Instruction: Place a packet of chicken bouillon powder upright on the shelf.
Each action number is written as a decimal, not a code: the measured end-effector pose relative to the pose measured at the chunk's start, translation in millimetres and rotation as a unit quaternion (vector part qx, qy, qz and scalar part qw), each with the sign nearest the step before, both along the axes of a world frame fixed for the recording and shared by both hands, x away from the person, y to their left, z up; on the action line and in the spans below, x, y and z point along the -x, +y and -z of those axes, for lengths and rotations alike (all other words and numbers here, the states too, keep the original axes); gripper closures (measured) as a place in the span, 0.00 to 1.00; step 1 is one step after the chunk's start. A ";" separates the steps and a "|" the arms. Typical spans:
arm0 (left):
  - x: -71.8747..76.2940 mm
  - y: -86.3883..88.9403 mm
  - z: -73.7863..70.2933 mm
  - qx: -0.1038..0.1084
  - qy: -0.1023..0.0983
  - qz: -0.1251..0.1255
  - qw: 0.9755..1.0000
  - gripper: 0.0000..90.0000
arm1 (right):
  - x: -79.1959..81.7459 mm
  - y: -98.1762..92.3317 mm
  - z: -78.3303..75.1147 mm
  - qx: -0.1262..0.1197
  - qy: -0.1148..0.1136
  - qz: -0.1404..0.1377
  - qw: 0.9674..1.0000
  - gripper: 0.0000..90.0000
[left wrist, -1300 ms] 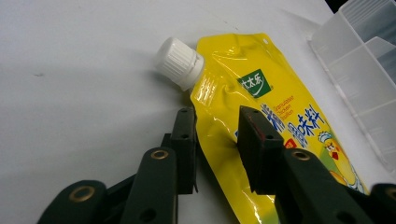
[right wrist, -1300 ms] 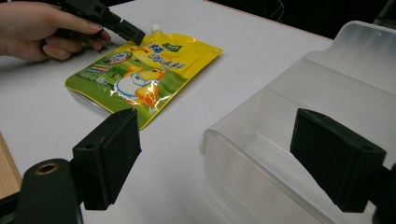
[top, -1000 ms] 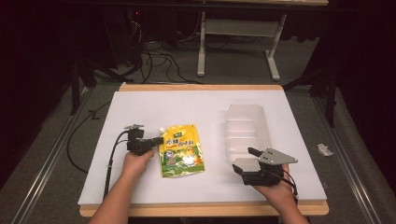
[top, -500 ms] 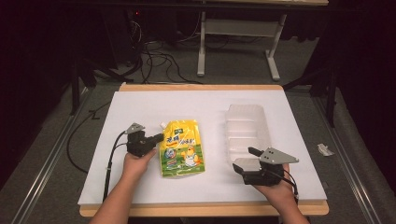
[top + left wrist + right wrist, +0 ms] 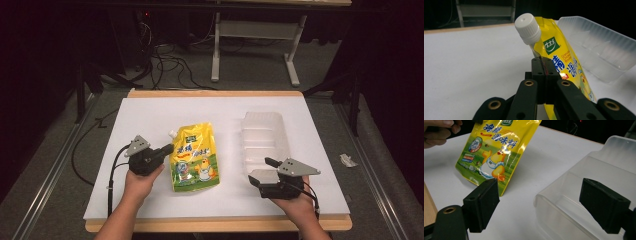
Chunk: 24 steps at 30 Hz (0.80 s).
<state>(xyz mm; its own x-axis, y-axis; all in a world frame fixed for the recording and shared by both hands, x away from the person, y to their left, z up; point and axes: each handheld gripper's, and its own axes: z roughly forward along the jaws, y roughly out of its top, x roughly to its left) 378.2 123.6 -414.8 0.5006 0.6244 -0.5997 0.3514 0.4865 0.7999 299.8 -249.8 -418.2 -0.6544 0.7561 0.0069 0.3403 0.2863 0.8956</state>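
- On the white tabletop (image 5: 150, 115), towards my left side, a yellow spouted pouch (image 5: 194, 159) is the thing I am working on; its printed face with the cartoon chicken shows in the high view.
- My left tool (image 5: 169, 148) is clenched on the pouch's left edge, a little below the white screw cap (image 5: 527, 27); in the left gripper view the two black jaws meet with the yellow film pinched between them.
- In the left gripper view the spout end points up and away from me, and the cap is clear of the tabletop; the pouch leans, tilted rather than flat.
- In the right gripper view the pouch's lower edge looks to rest on the tabletop while the upper part runs up towards my left hand (image 5: 441, 131).
- My left hand (image 5: 142, 172) wraps the tool's body, and its cable trails down towards the near edge.
- My right tool (image 5: 262, 170) is released: in the right gripper view its two jaws stand wide apart with nothing between the pads.
- That right tool sits at the near end of a clear plastic tray (image 5: 265, 137), one jaw in front of its wall; I cannot tell whether it touches.
- The tray lies to the right of the pouch, near it but apart.
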 end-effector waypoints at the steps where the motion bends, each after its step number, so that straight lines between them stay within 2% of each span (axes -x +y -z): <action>1: 3.4 -0.9 -2.1 -0.001 -0.009 0.003 1.000 1.00 | 0.3 0.3 -0.1 0.000 0.001 0.000 1.000 0.18; 6: 17.7 -4.2 -9.5 0.000 -0.039 0.015 0.999 1.00 | 0.6 2.9 0.2 -0.002 0.003 -0.007 1.000 0.18; 7: 21.2 -3.3 -10.5 -0.005 -0.044 0.021 0.999 1.00 | 0.5 3.4 0.2 -0.003 0.003 -0.008 1.000 0.18; 8: 24.2 -3.7 -11.7 0.000 -0.047 0.021 0.999 1.00 | 0.3 3.9 0.2 -0.006 0.003 -0.010 1.000 0.18; 12: 35.0 -2.3 -14.4 -0.011 -0.061 0.034 0.997 1.00 | -0.1 6.6 -0.8 -0.020 0.006 -0.015 1.000 0.17; 15: 43.7 -2.0 -16.3 -0.011 -0.071 0.043 0.996 1.00 | -0.5 9.6 -1.2 -0.025 0.009 -0.019 0.999 0.17; 24: 65.3 6.5 -12.5 -0.012 -0.082 0.059 0.995 1.00 | -1.4 28.3 -2.1 -0.029 0.013 -0.033 0.999 0.13</action>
